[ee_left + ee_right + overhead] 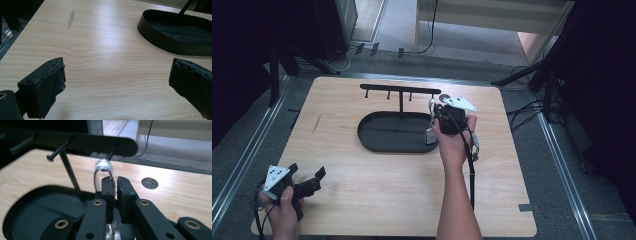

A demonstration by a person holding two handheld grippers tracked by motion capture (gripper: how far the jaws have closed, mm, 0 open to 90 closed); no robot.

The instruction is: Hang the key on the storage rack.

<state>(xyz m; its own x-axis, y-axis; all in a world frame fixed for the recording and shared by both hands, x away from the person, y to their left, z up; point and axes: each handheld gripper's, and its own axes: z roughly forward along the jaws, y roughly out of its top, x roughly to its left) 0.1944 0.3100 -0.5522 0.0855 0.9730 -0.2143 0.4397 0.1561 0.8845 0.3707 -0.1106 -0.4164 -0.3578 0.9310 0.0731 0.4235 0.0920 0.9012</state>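
Here I am holding my right gripper (435,116) up at the right end of the black stand (400,90), with its jaws pinched nearly together on a silvery metal ring (103,168). The right gripper view is showing what the high view is not: the ring's loop is standing upright out of the jaw tips, its long axis running up and down, and its bright top is sitting right at the tip of the rightmost peg (112,152) under the stand's crossbar; whether it is touching the peg I cannot tell. Something shiny is also hanging below the jaws there, too blurred to name. The high view is giving the layout instead: the stand's post is rising from the oval black tray (377,142) in the middle of the desk (377,200), and my left gripper (307,180) is resting at the near left corner, well apart from the tray. The left gripper view is showing its jaws standing wide, with bare wood between them.
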